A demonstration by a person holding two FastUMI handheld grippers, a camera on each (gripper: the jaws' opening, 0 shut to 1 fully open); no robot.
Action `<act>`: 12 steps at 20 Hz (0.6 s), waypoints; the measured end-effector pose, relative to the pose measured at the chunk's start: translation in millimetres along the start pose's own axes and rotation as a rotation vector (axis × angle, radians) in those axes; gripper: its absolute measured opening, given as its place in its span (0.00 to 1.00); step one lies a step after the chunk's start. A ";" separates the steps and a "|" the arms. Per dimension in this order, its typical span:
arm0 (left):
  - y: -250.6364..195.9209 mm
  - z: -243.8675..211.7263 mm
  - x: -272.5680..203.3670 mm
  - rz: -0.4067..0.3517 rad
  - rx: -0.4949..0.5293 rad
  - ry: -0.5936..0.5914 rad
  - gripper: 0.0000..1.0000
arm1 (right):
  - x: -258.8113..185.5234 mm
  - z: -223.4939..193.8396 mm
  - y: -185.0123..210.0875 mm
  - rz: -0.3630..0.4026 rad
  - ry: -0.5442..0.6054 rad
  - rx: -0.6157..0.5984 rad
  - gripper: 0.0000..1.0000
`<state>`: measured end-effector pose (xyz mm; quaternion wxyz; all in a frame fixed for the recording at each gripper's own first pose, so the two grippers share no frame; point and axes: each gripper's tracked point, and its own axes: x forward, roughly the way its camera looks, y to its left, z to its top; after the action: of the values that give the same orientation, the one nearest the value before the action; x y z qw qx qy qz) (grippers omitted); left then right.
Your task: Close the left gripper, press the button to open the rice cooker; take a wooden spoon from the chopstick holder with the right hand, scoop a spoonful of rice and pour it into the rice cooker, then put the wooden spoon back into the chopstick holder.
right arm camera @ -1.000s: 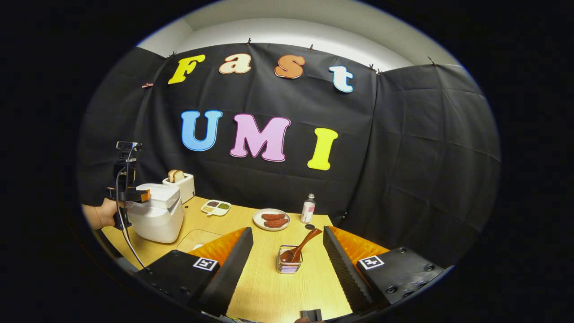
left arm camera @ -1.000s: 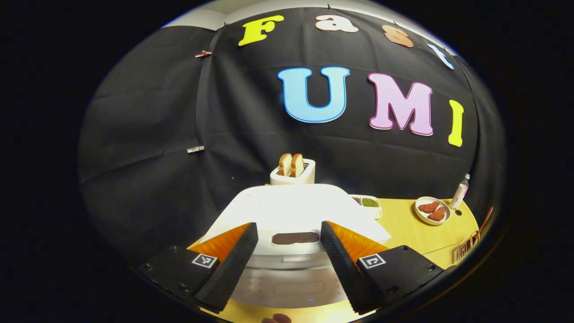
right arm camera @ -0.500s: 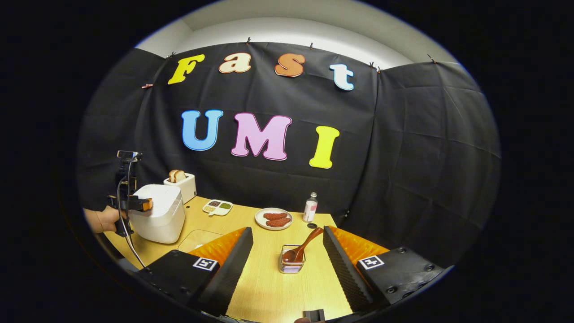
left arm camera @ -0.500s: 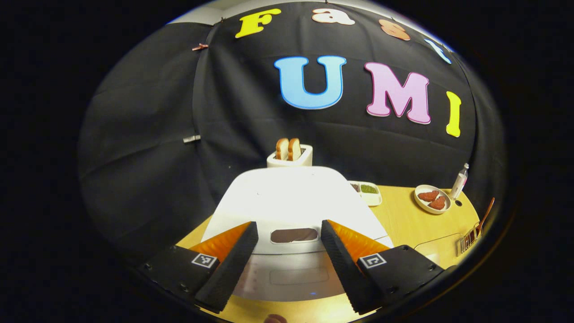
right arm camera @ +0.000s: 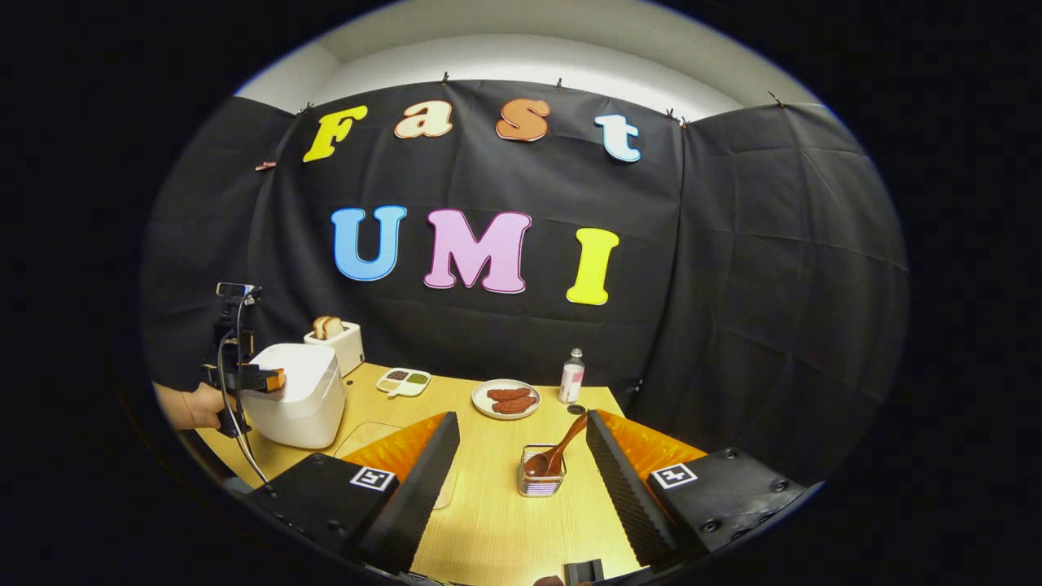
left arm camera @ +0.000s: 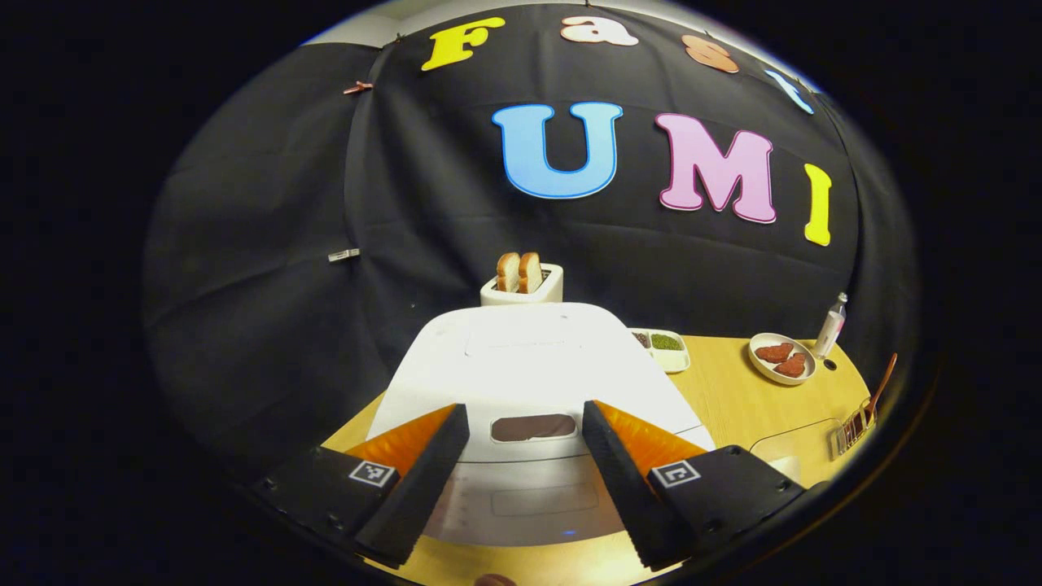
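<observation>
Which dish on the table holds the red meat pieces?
The round plate beside the bottle; the divided tray nearer the rice cooker holds grains.

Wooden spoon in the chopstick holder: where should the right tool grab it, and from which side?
Probably the bare upper handle of the wooden spoon, coming from above. Its bowl sits down in the chopstick holder, and the handle leans up and right, clear of the rim. The right tool is open.
</observation>
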<state>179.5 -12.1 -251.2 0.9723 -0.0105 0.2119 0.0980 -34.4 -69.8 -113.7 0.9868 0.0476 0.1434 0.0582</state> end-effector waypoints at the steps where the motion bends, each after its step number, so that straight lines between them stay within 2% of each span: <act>1: 0.5 6.9 -5.3 -0.011 0.002 -0.023 0.97 | 0.6 0.7 -0.2 0.001 -0.003 0.005 0.98; 8: -16.3 70.1 -71.3 -0.114 0.031 -0.227 0.95 | 7.9 10.8 0.8 0.015 -0.019 0.015 0.98; 12: -24.0 95.1 -120.9 -0.168 0.011 -0.310 0.95 | 10.7 21.3 4.0 0.028 -0.040 0.012 0.98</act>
<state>115.5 -52.2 -115.1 0.9982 -0.0077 0.0581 0.0158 -18.5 -66.2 -95.8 0.9883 0.0565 0.1234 0.0702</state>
